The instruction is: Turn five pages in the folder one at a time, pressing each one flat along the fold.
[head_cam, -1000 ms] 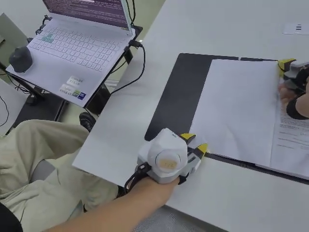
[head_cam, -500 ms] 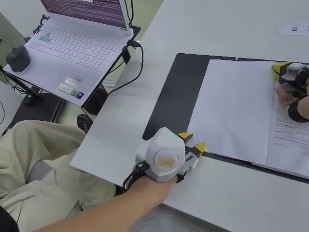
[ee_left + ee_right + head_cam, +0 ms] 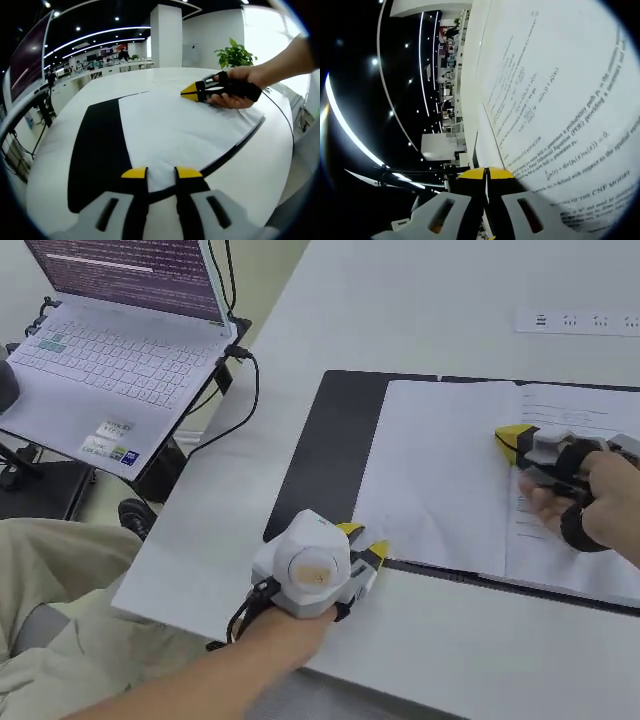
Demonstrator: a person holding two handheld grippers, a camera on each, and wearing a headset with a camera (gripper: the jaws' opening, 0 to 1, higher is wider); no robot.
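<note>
Right gripper view reads the printed page point(image 3: 560, 125); head view adds a laptop point(image 3: 110, 370).

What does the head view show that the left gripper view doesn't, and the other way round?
Head view: a laptop's white keyboard beside the table, and a power strip beyond the folder. Left gripper view: a potted plant, a white pillar and ceiling lights in the room behind. Both: the black folder lying open, its blank white page, the left gripper at its near edge, and the right gripper at the fold.
</note>
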